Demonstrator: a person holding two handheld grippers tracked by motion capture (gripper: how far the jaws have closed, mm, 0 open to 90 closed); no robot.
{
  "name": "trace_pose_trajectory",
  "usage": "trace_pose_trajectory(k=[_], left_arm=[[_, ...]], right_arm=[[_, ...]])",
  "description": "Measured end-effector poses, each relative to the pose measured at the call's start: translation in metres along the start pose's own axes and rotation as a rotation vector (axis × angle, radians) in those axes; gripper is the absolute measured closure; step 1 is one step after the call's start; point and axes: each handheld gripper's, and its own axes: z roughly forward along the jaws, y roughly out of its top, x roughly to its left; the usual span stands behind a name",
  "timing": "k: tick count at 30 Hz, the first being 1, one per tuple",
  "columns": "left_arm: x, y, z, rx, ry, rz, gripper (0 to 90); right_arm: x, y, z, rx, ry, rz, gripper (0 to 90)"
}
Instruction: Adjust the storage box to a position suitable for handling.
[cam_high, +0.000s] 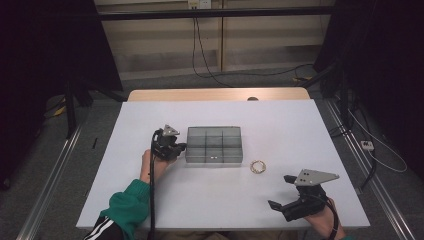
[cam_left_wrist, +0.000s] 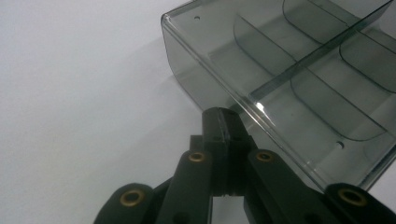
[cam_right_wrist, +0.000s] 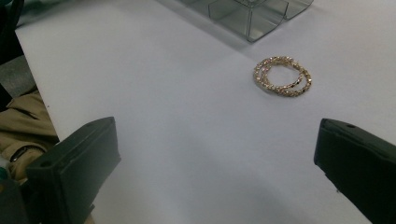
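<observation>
- Dark curtains flank the room on both sides, with pale panelled wall and trailing black cables behind, and grey floor around your white rectangular bench (cam_high: 220, 200).
- On that bench, a little left of centre, sits the smoky transparent plastic organiser box (cam_high: 214, 145), divided into a grid of small compartments; in the left gripper view its near corner and curved dividers fill the upper right (cam_left_wrist: 299, 84).
- Your left forearm in the green sleeve with white stripes (cam_high: 127, 205) comes in from the bottom edge and reaches up to the box's left side.
- Your left gripper (cam_high: 175, 147) rests just beside the left wall of the box; its jaws are pressed fully together with nothing between them, the joined tips close against the box's lower edge (cam_left_wrist: 223, 126). Whether they actually touch the wall you cannot tell.
- Your right gripper (cam_high: 281, 191) sits near the bench's front right corner, well apart from the box; its jaws stand wide apart and empty (cam_right_wrist: 215, 158), hovering over bare bench.
- The coiled gold bead bracelet (cam_high: 258, 166) lies flat on the bench just beside the box's front right corner, between the box and your right gripper, untouched; the right gripper view shows it ahead of the jaws (cam_right_wrist: 282, 77).
</observation>
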Motion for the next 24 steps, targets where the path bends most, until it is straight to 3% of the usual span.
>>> trace_pose_trajectory(k=[13,15,24], left_arm=[[-0.0027,-0.0002,0.0020,-0.011,0.005,-0.009,90.0],[-0.0034,-0.0004,0.0026,-0.015,-0.011,-0.015,90.0],[-0.0073,0.0015,0.0046,-0.011,-0.020,0.001,90.0]], right_arm=[[-0.0008,0.0004,0.0016,0.005,0.005,0.007,0.0],[-0.0010,0.0006,0.0017,0.006,0.004,0.006,0.0],[-0.0011,-0.0003,0.0007,0.006,0.006,0.007,0.0]])
